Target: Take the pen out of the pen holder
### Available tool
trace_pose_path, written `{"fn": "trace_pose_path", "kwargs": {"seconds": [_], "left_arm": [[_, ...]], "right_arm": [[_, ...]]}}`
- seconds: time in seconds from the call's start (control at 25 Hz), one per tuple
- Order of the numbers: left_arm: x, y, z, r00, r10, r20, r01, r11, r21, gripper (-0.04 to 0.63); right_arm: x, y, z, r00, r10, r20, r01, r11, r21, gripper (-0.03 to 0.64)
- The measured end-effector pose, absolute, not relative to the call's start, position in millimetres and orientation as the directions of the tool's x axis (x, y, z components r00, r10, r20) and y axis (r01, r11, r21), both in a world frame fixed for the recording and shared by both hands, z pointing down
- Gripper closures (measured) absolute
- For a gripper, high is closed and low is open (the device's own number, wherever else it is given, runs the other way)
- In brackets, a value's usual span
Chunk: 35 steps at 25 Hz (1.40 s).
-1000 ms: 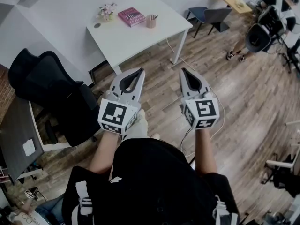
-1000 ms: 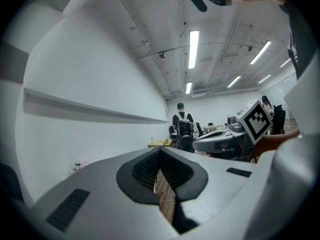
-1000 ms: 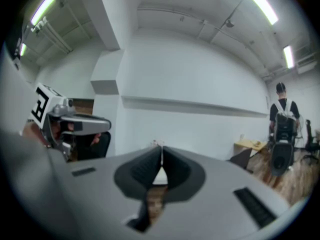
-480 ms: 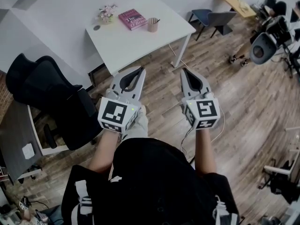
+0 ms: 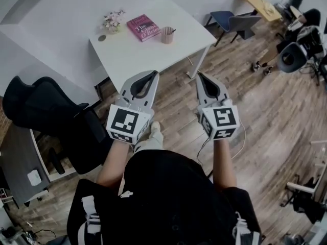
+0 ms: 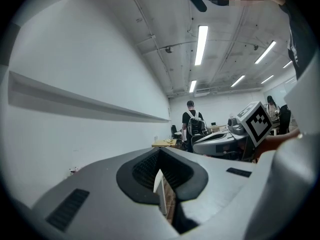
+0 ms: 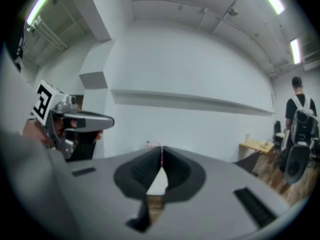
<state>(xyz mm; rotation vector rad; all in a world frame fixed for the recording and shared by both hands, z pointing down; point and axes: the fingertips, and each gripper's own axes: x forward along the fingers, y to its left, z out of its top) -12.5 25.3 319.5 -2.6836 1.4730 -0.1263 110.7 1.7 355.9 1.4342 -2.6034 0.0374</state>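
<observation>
The pen holder (image 5: 167, 35) is a small pinkish-brown cup on the white table (image 5: 153, 52), near its far right side, with a dark pen (image 5: 172, 31) leaning out of its top. My left gripper (image 5: 154, 74) is held level and shut with nothing in it, its tip just short of the table's near edge. My right gripper (image 5: 199, 76) is beside it, also shut and empty, over the wooden floor by the table's right leg. In the left gripper view the left gripper (image 6: 160, 150) has its jaws closed together. The right gripper (image 7: 161, 148) likewise shows closed jaws in its own view.
A pink book (image 5: 143, 27) and a small pot of flowers (image 5: 112, 21) share the table. A black office chair (image 5: 51, 111) stands at the left. A blue chair (image 5: 225, 19) and a wooden desk (image 5: 258, 1) are at the back right. A person with a backpack (image 6: 192, 126) stands far off.
Both grippers have been carried forward together toward the white table, which now sits nearer and lower in the head view. Both stay shut.
</observation>
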Motion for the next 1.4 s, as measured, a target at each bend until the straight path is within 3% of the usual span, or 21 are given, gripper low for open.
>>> {"fn": "trace_pose_path", "kwargs": {"seconds": [0.76, 1.4], "left_arm": [[-88.5, -130.4, 321.5, 0.554, -0.832, 0.037, -0.829, -0.555, -0.068, 0.578], [-103.3, -191.6, 343.2, 0.556, -0.829, 0.070, -0.829, -0.559, -0.037, 0.578]], "right_arm": [[36.4, -149.7, 356.9, -0.500, -0.842, 0.201, -0.848, 0.524, 0.085, 0.581], [26.3, -213.9, 378.1, -0.484, -0.840, 0.245, -0.854, 0.514, 0.078, 0.581]]}}
